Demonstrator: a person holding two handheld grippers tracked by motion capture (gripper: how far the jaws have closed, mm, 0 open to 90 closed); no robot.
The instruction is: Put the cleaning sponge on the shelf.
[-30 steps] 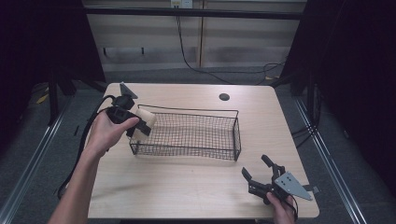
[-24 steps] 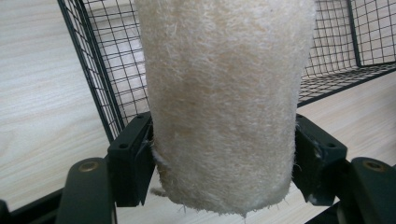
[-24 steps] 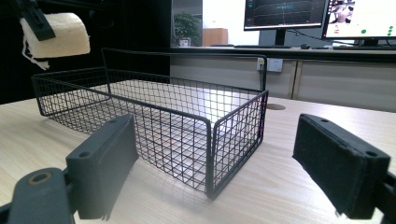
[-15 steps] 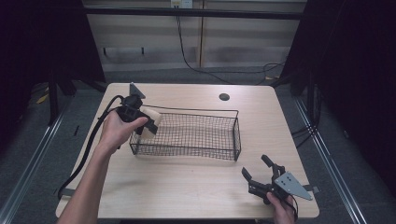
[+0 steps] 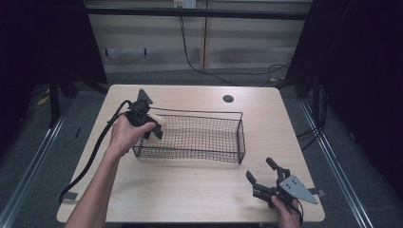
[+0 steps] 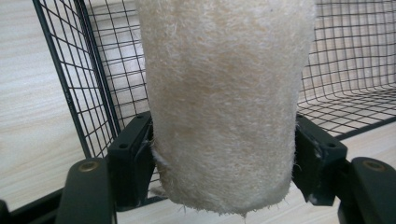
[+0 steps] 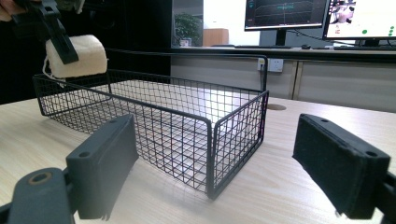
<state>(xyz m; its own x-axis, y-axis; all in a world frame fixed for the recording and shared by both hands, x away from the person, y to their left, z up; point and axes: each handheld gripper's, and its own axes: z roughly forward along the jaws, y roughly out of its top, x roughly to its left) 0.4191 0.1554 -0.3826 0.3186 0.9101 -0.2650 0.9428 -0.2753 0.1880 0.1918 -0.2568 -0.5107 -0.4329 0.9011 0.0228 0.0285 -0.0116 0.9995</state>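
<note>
High view: left gripper (image 5: 153, 126) holds cream sponge (image 5: 157, 124) over left end of wire basket (image 5: 237, 137); right gripper (image 5: 263, 176) near table (image 5: 190, 190) front-right corner.
Left gripper view: jaws clamped on sponge's sides.
Right gripper view: jaws wide apart, nothing btwn them.

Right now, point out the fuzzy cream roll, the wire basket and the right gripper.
fuzzy cream roll (image 6: 224, 102), left gripper view, middle of its face.
wire basket (image 5: 240, 137), high view, right end wall.
right gripper (image 5: 260, 172), high view, between its open jaws.
</note>
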